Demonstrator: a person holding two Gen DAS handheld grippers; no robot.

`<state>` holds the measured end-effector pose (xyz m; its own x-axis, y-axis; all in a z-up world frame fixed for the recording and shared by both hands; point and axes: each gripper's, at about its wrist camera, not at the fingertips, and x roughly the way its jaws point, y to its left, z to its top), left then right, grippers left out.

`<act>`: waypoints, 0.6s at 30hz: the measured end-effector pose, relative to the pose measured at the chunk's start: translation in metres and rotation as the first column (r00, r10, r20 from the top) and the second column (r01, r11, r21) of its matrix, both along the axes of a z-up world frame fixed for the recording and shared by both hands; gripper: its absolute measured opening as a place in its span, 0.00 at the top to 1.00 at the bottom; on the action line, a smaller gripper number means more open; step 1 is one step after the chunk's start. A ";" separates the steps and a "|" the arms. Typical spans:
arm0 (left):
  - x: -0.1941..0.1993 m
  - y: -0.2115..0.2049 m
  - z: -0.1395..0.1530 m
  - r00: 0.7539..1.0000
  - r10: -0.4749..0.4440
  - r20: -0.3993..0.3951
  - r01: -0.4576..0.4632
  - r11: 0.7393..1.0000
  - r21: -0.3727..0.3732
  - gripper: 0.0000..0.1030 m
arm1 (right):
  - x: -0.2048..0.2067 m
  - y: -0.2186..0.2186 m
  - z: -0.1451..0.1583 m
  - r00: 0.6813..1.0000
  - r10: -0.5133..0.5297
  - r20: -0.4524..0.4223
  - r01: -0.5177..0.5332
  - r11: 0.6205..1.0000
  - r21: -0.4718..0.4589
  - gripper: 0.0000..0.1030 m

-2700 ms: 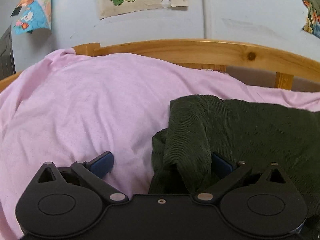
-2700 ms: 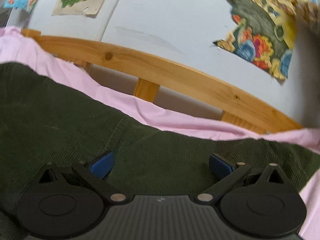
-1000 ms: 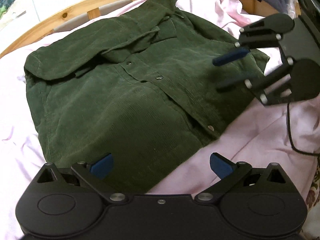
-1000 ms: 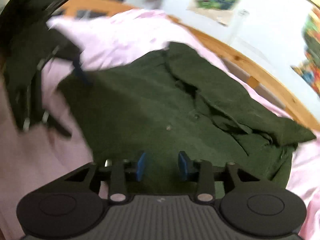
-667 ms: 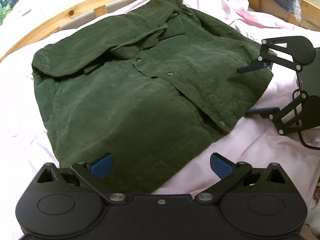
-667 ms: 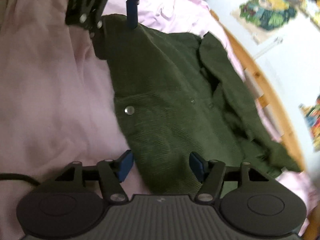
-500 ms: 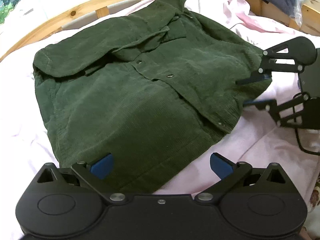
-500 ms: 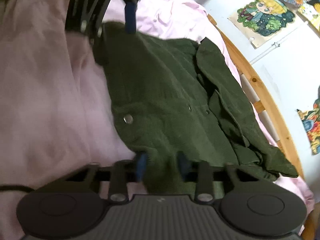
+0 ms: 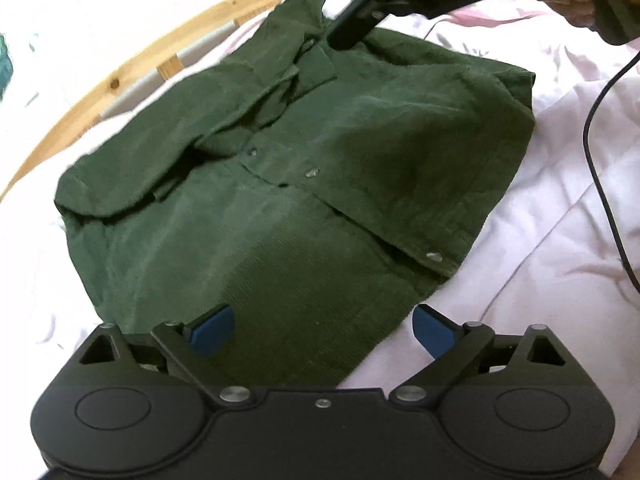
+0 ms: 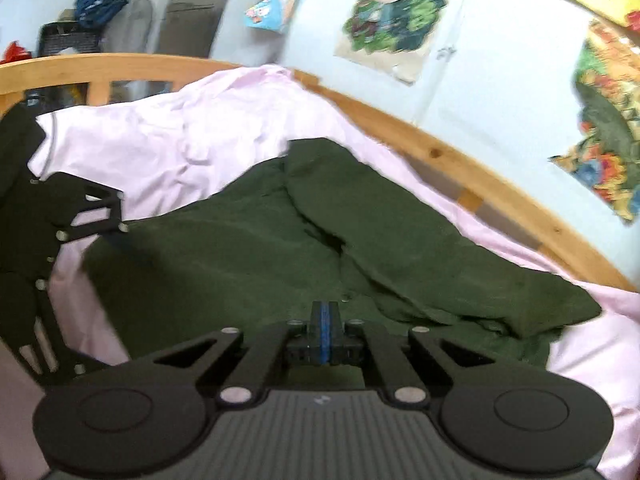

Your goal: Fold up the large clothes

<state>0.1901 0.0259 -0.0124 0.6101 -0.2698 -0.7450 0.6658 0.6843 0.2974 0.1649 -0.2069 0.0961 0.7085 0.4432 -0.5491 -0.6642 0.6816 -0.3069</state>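
Observation:
A dark green corduroy shirt (image 9: 304,184) lies spread, buttons up, on the pink sheet (image 9: 568,208). One sleeve is folded across its far side. My left gripper (image 9: 323,331) hovers over the near hem. Its jaws are wide but closing, the hem lies between the blue pads (image 9: 212,330), and they do not press on it. My right gripper (image 9: 346,38) reaches in from the upper right, held by a hand (image 9: 580,4), with its tip over the collar. In the right wrist view its pads (image 10: 325,320) are pressed together above the shirt (image 10: 248,240), with no cloth seen between them.
A curved wooden bed rail (image 9: 132,68) runs behind the shirt, with a pale wall and posters (image 10: 392,20) beyond. A black cable (image 9: 600,168) trails over the sheet at the right. Rumpled pink bedding (image 10: 168,136) rises at the far left.
The right gripper's jaws closed at the shirt's right edge, then it lifted away and now sits higher, over the collar end. The left gripper stayed by the hem.

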 end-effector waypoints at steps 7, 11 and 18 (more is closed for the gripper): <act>0.006 0.016 -0.004 0.998 0.051 -0.028 -0.051 0.999 -0.009 0.07 | -0.048 0.007 -0.050 0.984 0.153 -0.087 -0.168 0.964 -0.207 0.54; 0.008 0.023 0.000 0.997 0.072 -0.040 -0.074 0.997 -0.031 0.04 | -0.072 0.012 -0.089 0.981 0.163 -0.103 -0.189 0.916 -0.352 0.50; 0.008 0.026 0.003 0.996 0.079 -0.037 -0.081 0.995 -0.055 0.03 | -0.060 0.012 -0.089 0.998 0.068 0.012 -0.061 0.946 -0.320 0.78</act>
